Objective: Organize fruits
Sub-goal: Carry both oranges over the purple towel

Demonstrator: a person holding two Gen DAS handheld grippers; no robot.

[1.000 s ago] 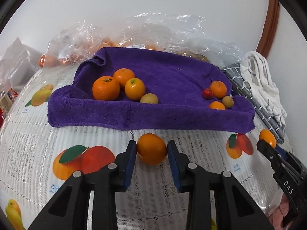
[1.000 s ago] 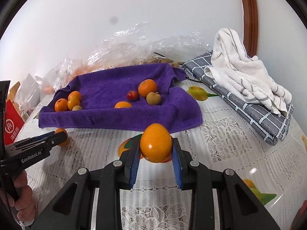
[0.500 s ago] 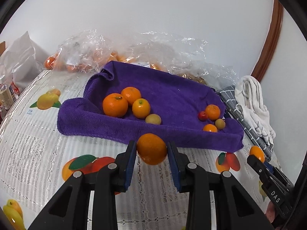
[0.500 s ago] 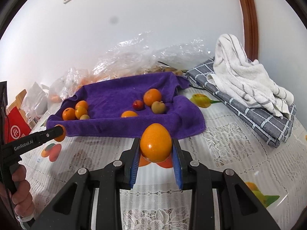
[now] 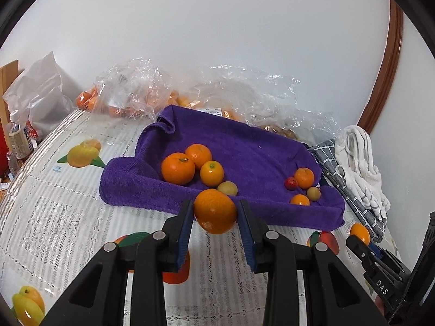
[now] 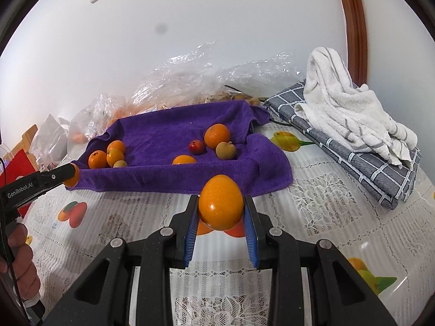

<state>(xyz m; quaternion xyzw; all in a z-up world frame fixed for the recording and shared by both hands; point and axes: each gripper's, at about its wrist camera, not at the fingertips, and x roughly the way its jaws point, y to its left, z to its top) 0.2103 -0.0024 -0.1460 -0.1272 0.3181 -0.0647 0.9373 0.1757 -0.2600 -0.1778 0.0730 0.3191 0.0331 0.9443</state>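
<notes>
My left gripper is shut on an orange and holds it above the table, just before the front edge of a purple towel. My right gripper is shut on another orange, also off the table, before the towel. On the towel's left lie three oranges and a small yellowish fruit. On its right lie two oranges, a small red fruit and a yellowish fruit.
Clear plastic bags holding more oranges lie behind the towel by the wall. A grey checked cloth under a white towel lies to the right. Bottles stand at the far left. A lace tablecloth printed with fruit covers the table.
Both grippers have risen with their oranges; the left orange has left the tablecloth. The left gripper has pulled back, so more of the table and towel shows.
</notes>
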